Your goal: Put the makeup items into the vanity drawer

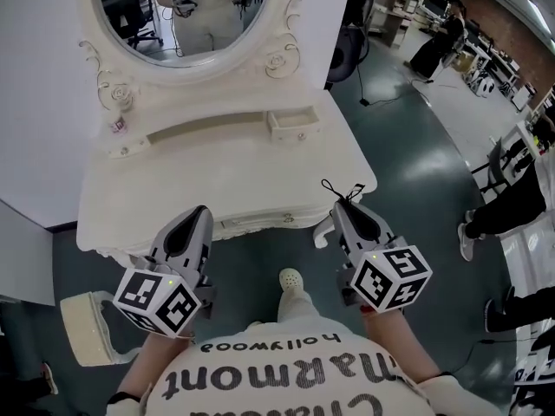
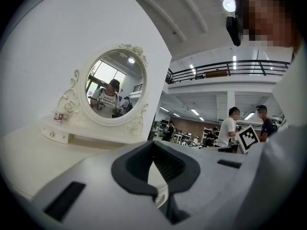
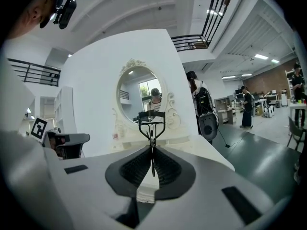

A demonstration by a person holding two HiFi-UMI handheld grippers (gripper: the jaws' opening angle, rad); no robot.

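A white vanity (image 1: 217, 173) with an oval mirror (image 1: 186, 16) stands in front of me. On its back shelf a small drawer (image 1: 293, 121) is pulled out. My right gripper (image 1: 340, 206) hovers over the vanity's front right edge, shut on a black eyelash curler (image 1: 341, 191) that sticks up from the jaws (image 3: 151, 123). My left gripper (image 1: 202, 213) hangs over the front left edge; in the left gripper view its jaws (image 2: 156, 188) are closed together with nothing between them. A small bottle (image 1: 117, 126) stands at the shelf's left end.
A white stool (image 1: 87, 328) sits low on the left beside the vanity. A white wall backs the mirror. Dark floor runs to the right, where people (image 1: 507, 206) stand by desks and a black fan (image 1: 347, 55).
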